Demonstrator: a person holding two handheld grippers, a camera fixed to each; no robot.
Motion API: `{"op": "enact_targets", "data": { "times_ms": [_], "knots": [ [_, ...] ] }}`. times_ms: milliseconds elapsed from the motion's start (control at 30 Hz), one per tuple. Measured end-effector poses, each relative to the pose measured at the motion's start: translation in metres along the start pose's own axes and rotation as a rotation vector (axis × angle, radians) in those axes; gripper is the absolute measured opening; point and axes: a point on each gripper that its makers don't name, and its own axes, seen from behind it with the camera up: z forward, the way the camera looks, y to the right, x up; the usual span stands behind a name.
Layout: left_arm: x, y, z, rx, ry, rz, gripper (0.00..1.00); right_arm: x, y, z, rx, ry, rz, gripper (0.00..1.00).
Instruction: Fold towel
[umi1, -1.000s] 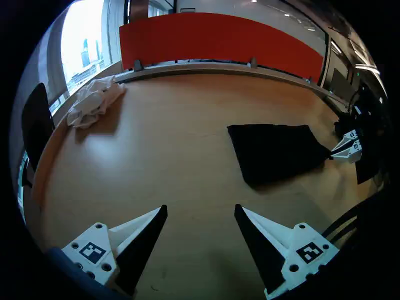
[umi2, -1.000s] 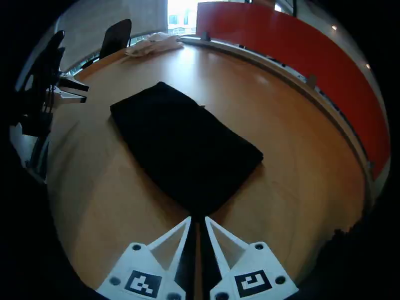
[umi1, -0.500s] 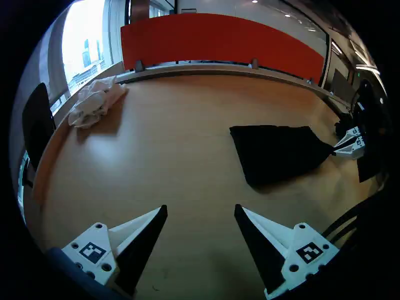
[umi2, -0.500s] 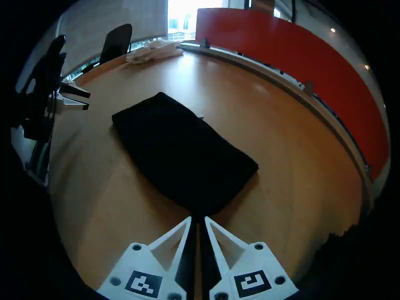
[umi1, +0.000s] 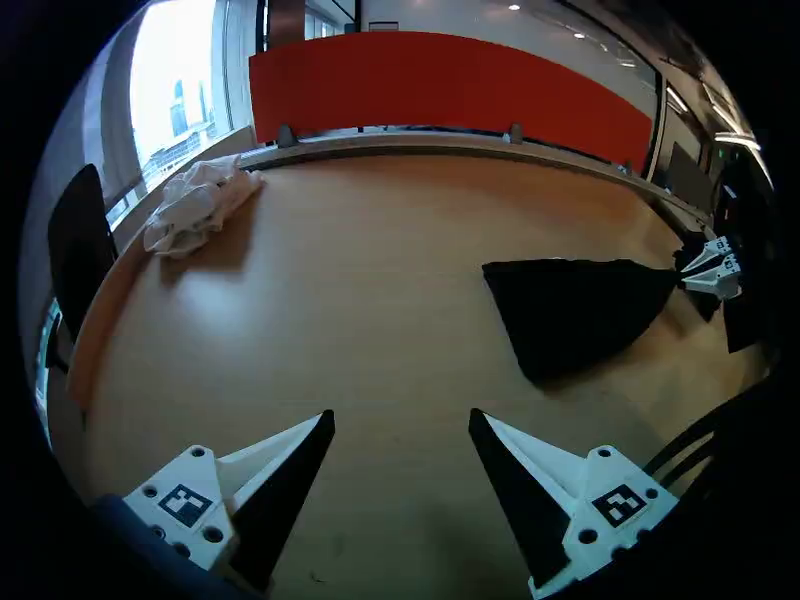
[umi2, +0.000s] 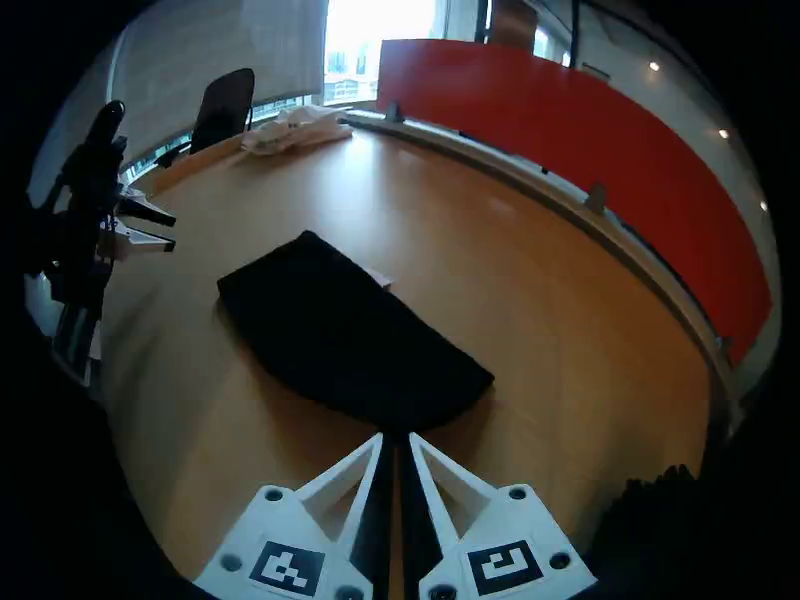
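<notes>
The black towel lies on the wooden table, and its near corner runs straight into the tips of the right gripper. That gripper's two fingers are pressed together on the corner, with only a dark sliver of cloth between them. In the left gripper view the same corner is drawn up off the tabletop at the table's far right edge, so the towel tapers to a point there while its broader end rests flat on the wood. The left gripper has its fingers spread wide above the wood, well apart from the towel, which lies ahead of it and off to its right. In the right gripper view the left gripper appears at the far left, past the towel's far end. A crumpled white cloth sits near the table's far edge by the window, close to a black chair, and a red partition runs along the back of the table.
</notes>
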Motion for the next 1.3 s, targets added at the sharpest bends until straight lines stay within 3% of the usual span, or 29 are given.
{"op": "enact_targets", "data": {
  "times_ms": [300,800,1067,1300],
  "knots": [
    [0.005,0.000,0.000,0.006,0.055,-0.030,1.00,0.022,0.005,-0.013,-0.013,0.027,-0.021,0.03],
    [0.004,-0.005,-0.002,0.011,0.059,-0.029,1.00,0.036,0.019,-0.030,-0.031,0.026,-0.065,0.03],
    [0.003,-0.003,-0.007,0.010,0.054,-0.024,1.00,0.065,0.000,-0.019,0.024,0.054,-0.122,0.03],
    [-0.002,0.000,-0.014,0.008,0.049,-0.026,1.00,0.101,-0.035,0.006,0.118,0.073,-0.200,0.03]
  ]
}}
